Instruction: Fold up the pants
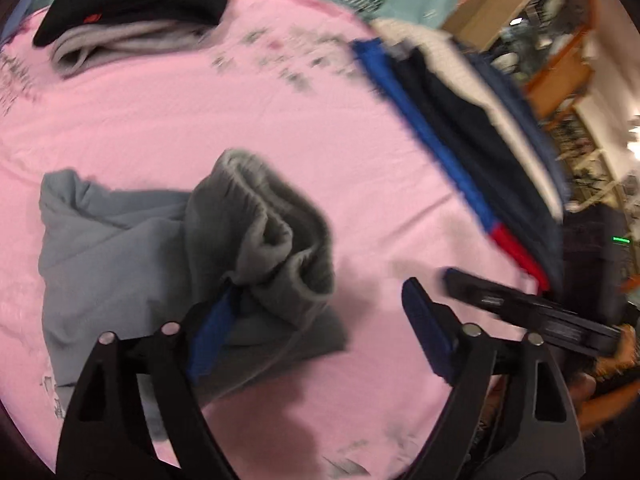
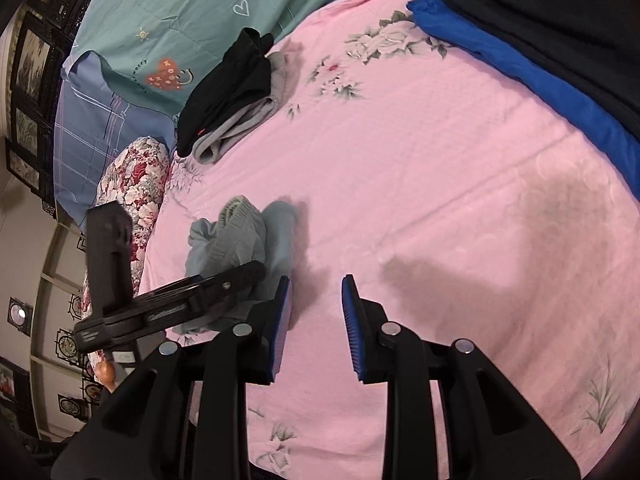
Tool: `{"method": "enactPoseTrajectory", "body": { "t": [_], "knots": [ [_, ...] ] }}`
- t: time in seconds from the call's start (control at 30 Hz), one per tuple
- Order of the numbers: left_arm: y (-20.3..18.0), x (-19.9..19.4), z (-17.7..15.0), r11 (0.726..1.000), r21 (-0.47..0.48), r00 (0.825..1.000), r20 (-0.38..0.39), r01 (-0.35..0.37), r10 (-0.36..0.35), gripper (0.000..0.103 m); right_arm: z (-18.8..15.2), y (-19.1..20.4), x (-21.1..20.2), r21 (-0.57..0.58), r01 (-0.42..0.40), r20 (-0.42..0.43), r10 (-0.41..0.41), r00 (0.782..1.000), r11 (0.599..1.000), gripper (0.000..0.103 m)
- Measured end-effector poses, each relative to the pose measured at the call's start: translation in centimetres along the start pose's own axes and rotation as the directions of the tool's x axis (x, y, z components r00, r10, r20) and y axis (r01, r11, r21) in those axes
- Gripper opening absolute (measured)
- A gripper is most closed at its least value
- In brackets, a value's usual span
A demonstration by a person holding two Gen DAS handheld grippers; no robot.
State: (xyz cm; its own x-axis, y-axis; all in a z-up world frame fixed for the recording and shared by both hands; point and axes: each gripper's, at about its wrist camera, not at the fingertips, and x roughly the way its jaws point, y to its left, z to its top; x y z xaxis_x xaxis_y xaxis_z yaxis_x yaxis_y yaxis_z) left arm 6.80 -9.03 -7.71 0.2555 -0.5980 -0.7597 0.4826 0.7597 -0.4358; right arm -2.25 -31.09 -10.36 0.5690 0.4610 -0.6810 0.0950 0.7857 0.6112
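Grey-blue pants (image 1: 132, 264) lie bunched on the pink bedsheet (image 1: 224, 120), the ribbed waistband (image 1: 264, 208) turned up. My left gripper (image 1: 316, 316) is open just above them, its left pad (image 1: 212, 332) against the cloth. The right gripper's side (image 1: 532, 316) shows at the right of that view. In the right wrist view the pants (image 2: 240, 248) are a small heap at left, with the left gripper (image 2: 180, 304) over them. My right gripper (image 2: 316, 320) is open and empty over bare sheet, just right of the pants.
A folded black and grey stack (image 1: 132, 12) (image 2: 236, 96) lies at the far side of the bed. A pile of blue, black and white clothes (image 1: 460, 136) (image 2: 540, 44) lies along the right. A floral pillow (image 2: 136, 184) sits at the left edge.
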Motion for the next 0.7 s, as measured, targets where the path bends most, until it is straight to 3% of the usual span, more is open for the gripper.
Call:
{"method": "enactPoseTrajectory", "body": {
  "t": [0.07,0.13,0.23,0.3,0.33,0.4,0.5,0.6,0.7],
  "knots": [
    [0.0,-3.0,-0.2,1.0,0.007,0.997,0.075,0.026,-0.027,0.092,0.0,-0.2,0.4,0.008,-0.004,-0.013,0.004,1.0,1.0,0.028],
    [1.3,-5.7,-0.2,0.999,-0.04,0.987,0.157,-0.023,0.029,0.093,0.1,0.0,0.8,0.007,-0.008,-0.021,0.008,1.0,1.0,0.028],
    [4.9,-7.9,-0.5,0.984,-0.146,0.971,0.201,-0.101,0.13,0.092,0.2,1.3,1.4,-0.02,-0.019,-0.042,0.018,0.999,1.0,0.028],
    [7.3,-8.5,-1.1,0.97,-0.216,0.966,0.204,-0.113,0.158,0.079,0.6,3.3,2.1,-0.058,-0.045,-0.066,0.041,0.997,0.997,0.028],
    [8.8,-8.7,-1.5,0.963,-0.253,0.971,0.192,-0.09,0.141,0.073,0.8,4.5,2.4,-0.087,-0.06,-0.074,0.053,0.996,0.994,0.028],
    [10.3,-8.3,-1.7,0.956,-0.288,0.979,0.172,-0.054,0.107,0.046,1.2,7.6,2.9,-0.157,-0.09,-0.087,0.077,0.993,0.984,0.028],
    [11.2,-6.3,-1.8,0.956,-0.294,0.99,0.129,-0.013,0.053,0.026,2.0,11.8,4.6,-0.247,-0.128,-0.111,0.103,0.988,0.96,0.028],
    [11.8,-4.1,-2.7,0.957,-0.289,0.997,0.069,-0.016,0.037,0.024,2.7,13.7,7.3,-0.277,-0.095,-0.126,0.062,0.99,0.956,0.028],
    [12.3,-3.0,-3.8,0.957,-0.289,0.999,0.026,-0.02,0.029,0.024,2.8,12.8,10.2,-0.258,0.023,-0.142,-0.061,0.988,0.966,0.028]
  ]
}}
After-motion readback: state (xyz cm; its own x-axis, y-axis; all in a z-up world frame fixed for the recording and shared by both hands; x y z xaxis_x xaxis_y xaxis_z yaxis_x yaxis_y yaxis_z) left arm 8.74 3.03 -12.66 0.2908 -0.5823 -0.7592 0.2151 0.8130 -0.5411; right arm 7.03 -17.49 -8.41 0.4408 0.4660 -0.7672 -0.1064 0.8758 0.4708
